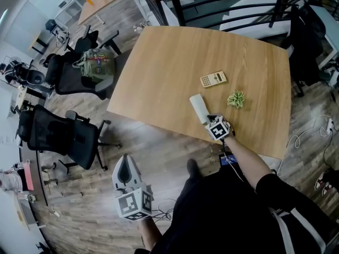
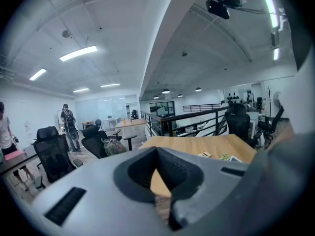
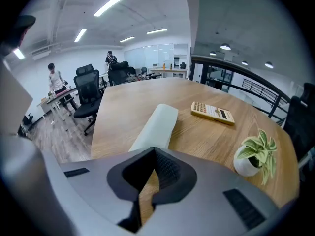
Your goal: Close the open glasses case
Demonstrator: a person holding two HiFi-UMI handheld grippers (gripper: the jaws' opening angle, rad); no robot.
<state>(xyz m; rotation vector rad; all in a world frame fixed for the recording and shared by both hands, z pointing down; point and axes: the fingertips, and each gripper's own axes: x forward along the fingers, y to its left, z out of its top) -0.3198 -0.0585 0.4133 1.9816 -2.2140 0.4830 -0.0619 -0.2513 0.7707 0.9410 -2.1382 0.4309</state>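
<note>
The pale glasses case [image 1: 198,108] lies on the wooden table [image 1: 175,57] near its front edge, lid down. In the right gripper view the case [image 3: 156,124] stretches away just beyond the jaws. My right gripper [image 1: 210,118] sits at the case's near end, shut, with nothing between its fingers [image 3: 153,154]; whether it touches the case is unclear. My left gripper [image 1: 125,162] hangs over the floor to the left of the table, far from the case, shut and empty [image 2: 157,152].
A beige calculator [image 1: 213,79] and a small potted plant [image 1: 236,98] stand on the table just beyond and to the right of the case. Black office chairs [image 1: 74,67] stand on the floor to the left. A railing [image 1: 228,4] runs behind the table.
</note>
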